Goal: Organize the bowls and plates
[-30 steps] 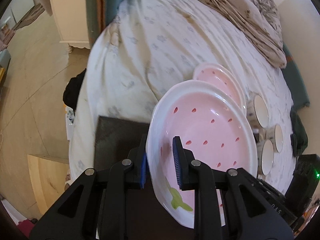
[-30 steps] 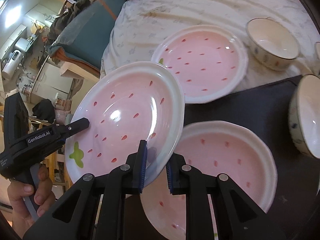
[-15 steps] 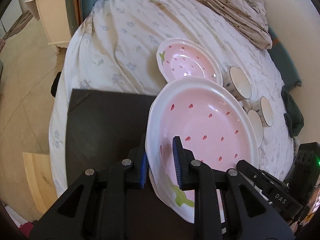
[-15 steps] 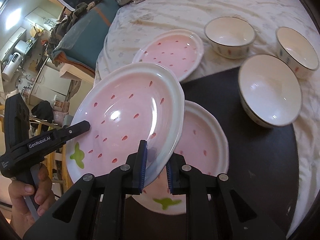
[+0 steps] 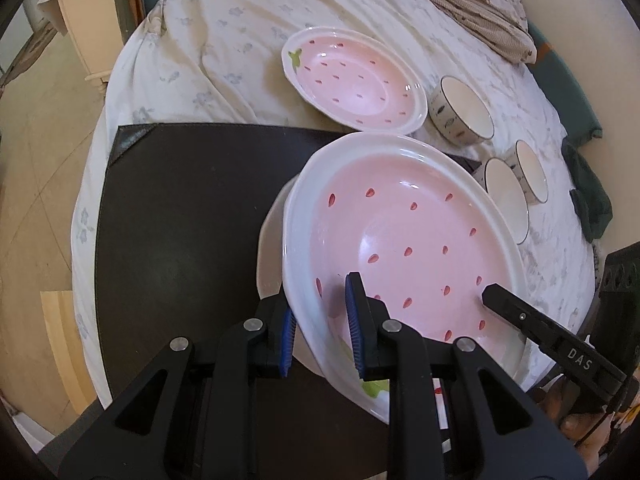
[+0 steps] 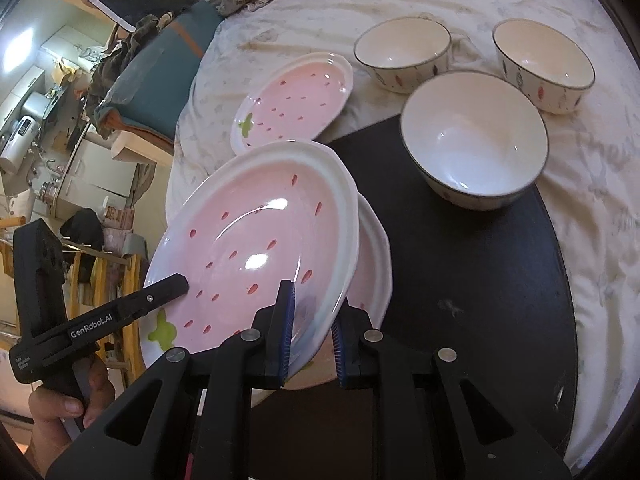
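On the dark mat (image 6: pixel 460 280) spread over the white bedsheet (image 5: pixel 208 52), near its edge facing the cameras, a pink strawberry plate (image 6: pixel 374 256) lies flat, mostly hidden.

Directly above it: a second pink plate, the held plate (image 5: pixel 400 248), tilted, lifted clear of the mat, overlapping the flat one.

Left gripper (image 5: pixel 320 326): clenched on the held plate's near rim, one blue pad inside the dish, one under the white lip.

Right gripper (image 6: pixel 310 330): clenched on the opposite rim of the same plate, pads either side of the lip. So both tongs grasp one plate, at opposite edges.

A person's fingers (image 6: pixel 72 404) wrap the left gripper's handle, seen in the right wrist view.

Third pink plate (image 5: pixel 354 80): on the bedsheet just past the mat's far edge, flat, green leaf mark toward the far left.

Large white bowl (image 6: pixel 474 140): upright on the mat's far right corner, empty.

Two smaller bowls (image 6: pixel 402 52) (image 6: pixel 544 62): upright on the sheet beyond the large one, side by side, apart from each other, thin dark rims and small painted marks on the outside.

Rumpled beige blanket (image 5: pixel 460 4) at the far end of the bed.
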Demonstrator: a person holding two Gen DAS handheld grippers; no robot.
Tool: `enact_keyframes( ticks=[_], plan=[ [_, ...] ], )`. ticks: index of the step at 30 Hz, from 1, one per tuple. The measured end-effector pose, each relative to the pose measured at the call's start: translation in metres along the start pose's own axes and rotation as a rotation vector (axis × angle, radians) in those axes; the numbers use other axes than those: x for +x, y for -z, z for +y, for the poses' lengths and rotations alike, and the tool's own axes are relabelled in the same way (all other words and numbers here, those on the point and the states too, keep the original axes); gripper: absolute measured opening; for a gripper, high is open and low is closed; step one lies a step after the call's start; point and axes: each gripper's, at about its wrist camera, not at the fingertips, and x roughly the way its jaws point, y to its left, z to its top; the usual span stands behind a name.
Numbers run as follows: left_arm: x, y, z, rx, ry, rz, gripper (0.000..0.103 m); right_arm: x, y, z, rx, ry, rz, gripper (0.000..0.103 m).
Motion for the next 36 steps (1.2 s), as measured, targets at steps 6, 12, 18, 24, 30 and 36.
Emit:
enact_keyframes(
  ticks=[6, 12, 18, 24, 30, 36],
  plan=[
    [0.013, 0.005, -0.002, 0.004, -0.003, 0.044, 0.019, 0.008, 0.011, -0.010, 0.013, 0.030, 0.030, 0.019],
    [0.019, 0.005, -0.002, 0.009, -0.021, 0.058, 0.019, 0.015, 0.014, -0.020, 0.036, 0.041, 0.063, 0.019],
    [0.025, 0.003, 0.002, 0.000, -0.039, 0.077, 0.020, 0.023, 0.011, -0.016, 0.034, 0.055, 0.075, 0.019],
    [0.025, 0.001, 0.011, -0.029, -0.058, 0.069, 0.021, 0.034, 0.007, -0.013, 0.050, 0.059, 0.088, 0.019],
    [0.026, 0.000, 0.010, -0.021, -0.086, 0.073, 0.023, 0.041, 0.005, -0.012, 0.062, 0.048, 0.090, 0.020],
    [0.032, 0.001, 0.011, -0.020, -0.104, 0.105, 0.024, 0.046, 0.007, -0.014, 0.077, 0.055, 0.110, 0.021]
  ],
)
